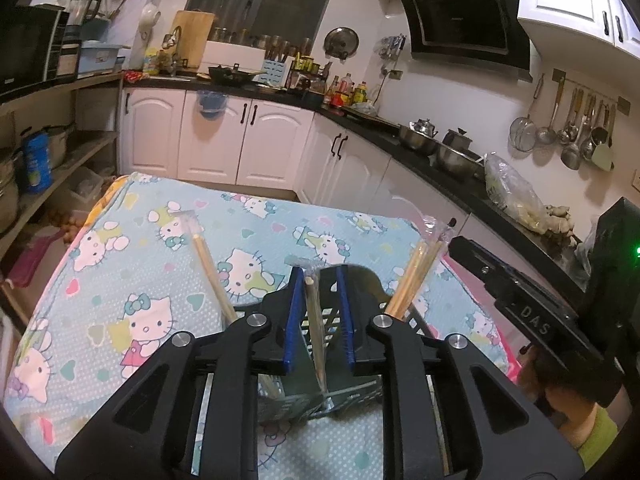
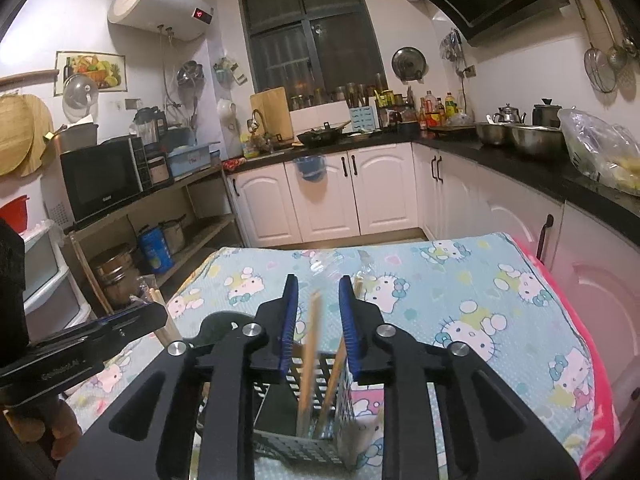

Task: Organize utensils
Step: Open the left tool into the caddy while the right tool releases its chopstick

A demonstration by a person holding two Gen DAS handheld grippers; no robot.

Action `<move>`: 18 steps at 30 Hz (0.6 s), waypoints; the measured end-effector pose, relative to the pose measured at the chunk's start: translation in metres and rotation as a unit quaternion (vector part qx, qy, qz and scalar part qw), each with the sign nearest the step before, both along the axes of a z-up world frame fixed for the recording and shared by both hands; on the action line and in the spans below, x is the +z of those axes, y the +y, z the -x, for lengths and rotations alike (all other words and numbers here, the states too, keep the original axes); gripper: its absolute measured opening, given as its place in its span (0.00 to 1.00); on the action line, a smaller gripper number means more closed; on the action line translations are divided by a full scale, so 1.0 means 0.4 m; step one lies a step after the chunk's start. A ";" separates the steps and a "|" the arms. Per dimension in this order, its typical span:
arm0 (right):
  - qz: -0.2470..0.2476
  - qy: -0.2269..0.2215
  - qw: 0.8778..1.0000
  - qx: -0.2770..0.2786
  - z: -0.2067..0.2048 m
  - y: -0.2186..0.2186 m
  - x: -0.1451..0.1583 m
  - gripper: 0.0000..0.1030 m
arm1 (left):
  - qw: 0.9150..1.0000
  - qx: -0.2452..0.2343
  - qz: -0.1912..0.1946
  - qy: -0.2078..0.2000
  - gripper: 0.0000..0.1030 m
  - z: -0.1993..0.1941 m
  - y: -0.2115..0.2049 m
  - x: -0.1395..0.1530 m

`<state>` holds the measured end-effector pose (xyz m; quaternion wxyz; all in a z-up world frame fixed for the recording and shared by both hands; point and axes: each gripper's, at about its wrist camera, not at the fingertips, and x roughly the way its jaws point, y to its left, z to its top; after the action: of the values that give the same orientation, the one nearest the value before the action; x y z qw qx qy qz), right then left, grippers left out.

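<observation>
My left gripper [image 1: 318,320] and right gripper [image 2: 318,326] stand slightly open around wrapped chopsticks [image 1: 314,332] in a black holder [image 2: 316,408].

Table [image 2: 500,280] w/ cartoon-cat cloth [image 2: 460,320] — black slotted caddy [image 2: 320,420].

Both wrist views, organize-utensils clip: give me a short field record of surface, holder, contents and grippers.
surface: table under a cartoon-cat cloth
holder: black slotted basket near the table's front edge
contents: wrapped chopsticks standing in the basket
left gripper: open, fingers either side of one chopstick pack, not pressing it
right gripper: open, over the basket, chopsticks between its fingers
</observation>
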<state>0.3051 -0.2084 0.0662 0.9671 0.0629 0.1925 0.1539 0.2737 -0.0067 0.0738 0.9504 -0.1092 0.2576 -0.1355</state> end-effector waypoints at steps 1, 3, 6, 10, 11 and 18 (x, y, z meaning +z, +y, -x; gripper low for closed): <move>-0.001 0.002 1.000 0.001 0.003 -0.001 0.001 0.28 | 1.000 0.001 -0.001 0.002 0.16 0.000 0.002 -0.002; -0.001 0.003 1.000 0.001 0.012 -0.005 0.001 0.34 | 1.000 0.004 -0.001 0.007 0.20 0.004 0.004 -0.004; 0.002 0.004 1.000 -0.001 0.022 -0.010 0.002 0.43 | 1.000 0.005 -0.002 0.007 0.27 0.013 0.006 -0.003; 0.006 0.005 1.000 -0.006 0.046 -0.024 0.001 0.52 | 1.000 0.003 -0.001 0.007 0.35 0.029 0.007 0.004; 0.007 0.006 1.000 -0.006 0.054 -0.028 0.001 0.54 | 1.000 0.002 0.000 0.006 0.38 0.033 0.008 0.006; 0.016 0.015 1.000 -0.003 0.096 -0.040 -0.008 0.68 | 1.000 0.010 0.007 0.000 0.55 0.073 0.025 0.018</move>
<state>0.2666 -0.2245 0.0630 0.9655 0.0501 0.2092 0.1466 0.2446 0.0033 0.0810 0.9509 -0.1188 0.2558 -0.1278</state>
